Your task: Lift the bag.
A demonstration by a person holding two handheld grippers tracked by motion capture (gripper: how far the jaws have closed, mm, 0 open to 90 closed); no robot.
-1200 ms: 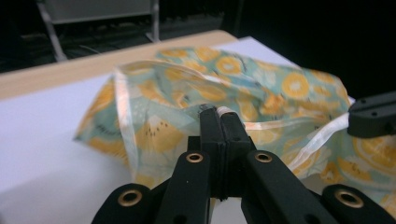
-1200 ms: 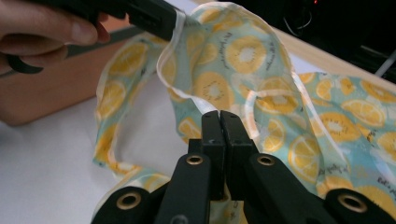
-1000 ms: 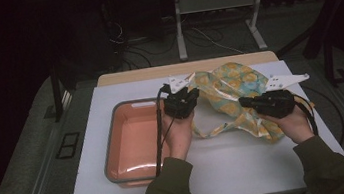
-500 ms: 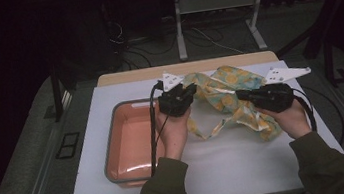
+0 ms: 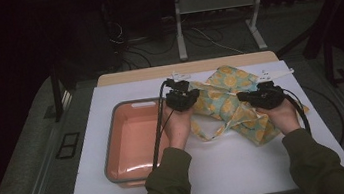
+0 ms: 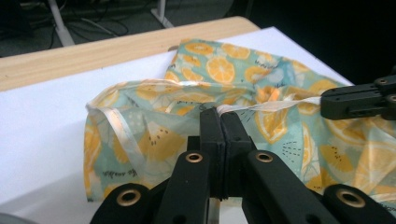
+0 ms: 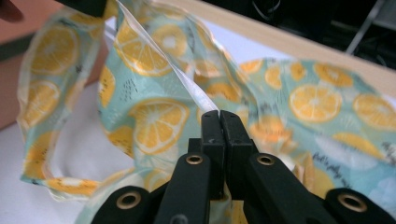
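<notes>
A teal cloth (image 5: 228,100) printed with orange slices and edged in white ribbon lies crumpled on the white tabletop (image 5: 229,165). My left gripper (image 5: 183,97) is at its left end, shut on the white ribbon edge (image 6: 261,107). That ribbon runs taut to my right gripper (image 5: 259,96), which is shut on it too (image 7: 219,115). In the left gripper view the cloth (image 6: 205,93) spreads beyond the closed jaws, with the other gripper (image 6: 359,99) at the right. In the right gripper view the cloth (image 7: 308,102) hangs in folds ahead of the jaws.
An orange tub (image 5: 114,135) with a grey rim stands on the left half of the table, just left of my left hand. A wooden strip (image 5: 186,68) runs along the table's far edge. Cables and metal stand legs (image 5: 180,30) are on the floor beyond.
Both hands shifted a little and sank with the cloth. The right gripper drew up and left in the picture, and the cloth's back part now lies more spread.
</notes>
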